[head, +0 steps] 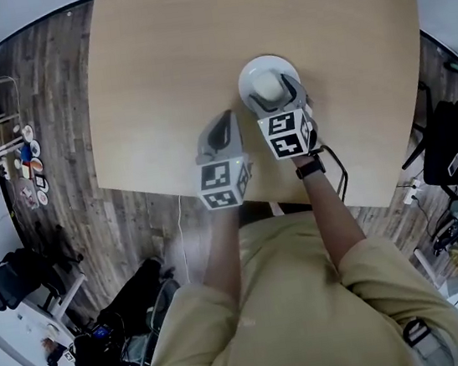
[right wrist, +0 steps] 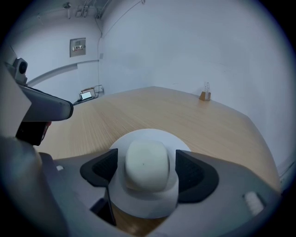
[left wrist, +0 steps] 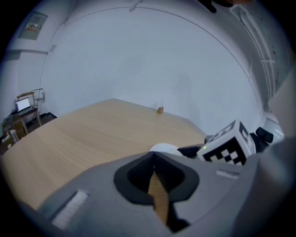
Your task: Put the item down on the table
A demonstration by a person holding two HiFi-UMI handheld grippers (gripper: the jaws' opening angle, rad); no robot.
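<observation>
While the right tool [head: 274, 95] sits over the near-right part of the wooden surface [head: 185, 49], its two dark pads are pinching the white item [right wrist: 147, 137], a round piece with a wide rim and a cream raised centre; whether its underside touches the wood cannot be told. Left tool [left wrist: 154, 159] hangs just beside it, tips pressed together, nothing between them. A small brown object [right wrist: 205, 96] stands at the far edge.
</observation>
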